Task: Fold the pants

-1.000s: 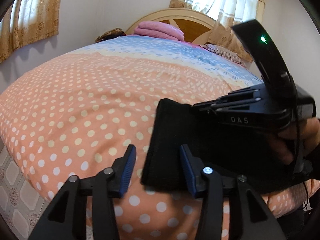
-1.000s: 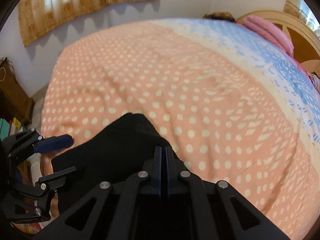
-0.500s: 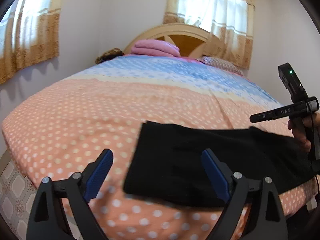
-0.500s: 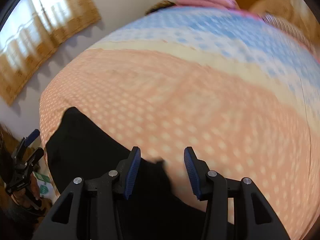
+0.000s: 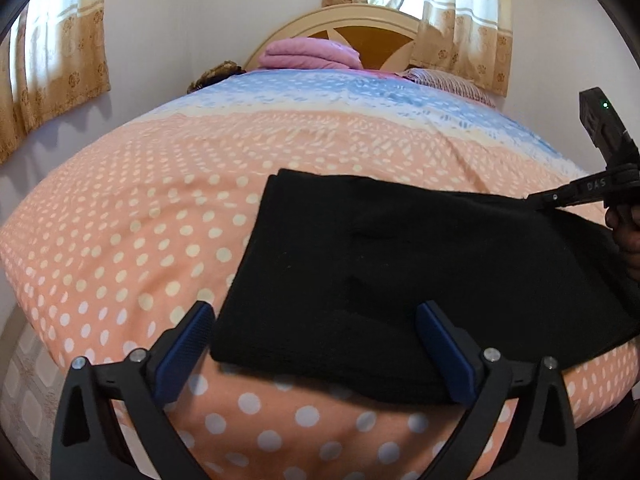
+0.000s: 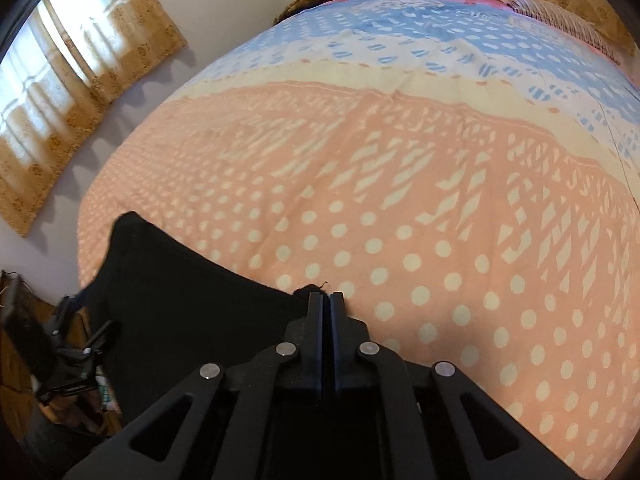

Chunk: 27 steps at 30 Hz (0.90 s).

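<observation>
The black pants [image 5: 400, 264] lie folded into a flat rectangle near the front edge of the dotted bed. My left gripper [image 5: 320, 348] is open, its blue pads on either side of the near left corner, just above the cloth. My right gripper [image 6: 326, 300] is shut on the pants' far right edge [image 6: 308, 290]; it also shows in the left wrist view [image 5: 552, 198] at the right edge. The pants fill the lower left of the right wrist view [image 6: 180, 300], where the left gripper [image 6: 76, 344] shows at the far left.
The bed has an orange dotted and blue sheet [image 5: 160, 200]. Folded pink bedding [image 5: 312, 54] and a pillow [image 5: 452, 82] lie by the wooden headboard [image 5: 360, 36]. Curtains [image 5: 52, 60] hang on the left wall. Tiled floor [image 5: 24, 392] shows below the bed's left edge.
My right gripper closed on the pants' far edge after being open half a second ago. My left gripper stayed open and moved closer to the near corner.
</observation>
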Tool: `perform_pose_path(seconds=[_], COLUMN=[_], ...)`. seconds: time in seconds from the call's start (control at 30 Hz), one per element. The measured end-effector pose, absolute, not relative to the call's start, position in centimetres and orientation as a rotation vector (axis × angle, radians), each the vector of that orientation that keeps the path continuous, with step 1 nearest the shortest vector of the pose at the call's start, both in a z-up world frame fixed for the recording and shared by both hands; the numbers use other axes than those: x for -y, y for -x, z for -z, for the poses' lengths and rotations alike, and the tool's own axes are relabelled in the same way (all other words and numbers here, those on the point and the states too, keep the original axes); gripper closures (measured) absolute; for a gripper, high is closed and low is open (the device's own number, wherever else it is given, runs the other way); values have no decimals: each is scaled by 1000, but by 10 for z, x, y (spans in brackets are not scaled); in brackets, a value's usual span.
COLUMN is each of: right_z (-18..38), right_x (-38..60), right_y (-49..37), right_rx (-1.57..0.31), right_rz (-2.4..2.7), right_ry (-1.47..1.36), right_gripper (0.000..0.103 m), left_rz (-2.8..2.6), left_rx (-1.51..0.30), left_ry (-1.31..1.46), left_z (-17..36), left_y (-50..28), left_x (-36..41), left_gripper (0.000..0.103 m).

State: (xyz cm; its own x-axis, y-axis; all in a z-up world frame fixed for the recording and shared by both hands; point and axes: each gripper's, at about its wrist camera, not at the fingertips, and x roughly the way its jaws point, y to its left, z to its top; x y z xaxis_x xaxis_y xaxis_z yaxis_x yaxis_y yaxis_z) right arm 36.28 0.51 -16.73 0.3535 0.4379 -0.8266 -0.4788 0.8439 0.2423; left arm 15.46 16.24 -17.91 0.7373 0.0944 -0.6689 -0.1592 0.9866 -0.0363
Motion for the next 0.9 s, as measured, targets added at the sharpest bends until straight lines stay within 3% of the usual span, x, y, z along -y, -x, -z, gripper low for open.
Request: perform_pose_path(seconds=[0.17, 0.23, 0.27, 0.43, 0.9], right_z=[155, 147, 140, 116, 58], right_x=[15, 30, 44, 127, 502], right_y=[-353, -345, -337, -306, -138], right_rx=[-1010, -1003, -979, -926, -751], right_rz=[-625, -607, -596, -474, 337], right_ry=[-25, -25, -14, -18, -261], right_gripper=[95, 63, 60, 60, 60], left_rz=[-167, -165, -162, -93, -92], left_rx=[-686, -653, -639, -631, -687], left_ry=[62, 47, 39, 9, -3], left_z=[163, 150, 146, 139, 161], left_y=[-146, -144, -143, -152, -187], left_x=[-150, -142, -139, -113, -78], left_gripper=[0, 0, 0, 0, 0])
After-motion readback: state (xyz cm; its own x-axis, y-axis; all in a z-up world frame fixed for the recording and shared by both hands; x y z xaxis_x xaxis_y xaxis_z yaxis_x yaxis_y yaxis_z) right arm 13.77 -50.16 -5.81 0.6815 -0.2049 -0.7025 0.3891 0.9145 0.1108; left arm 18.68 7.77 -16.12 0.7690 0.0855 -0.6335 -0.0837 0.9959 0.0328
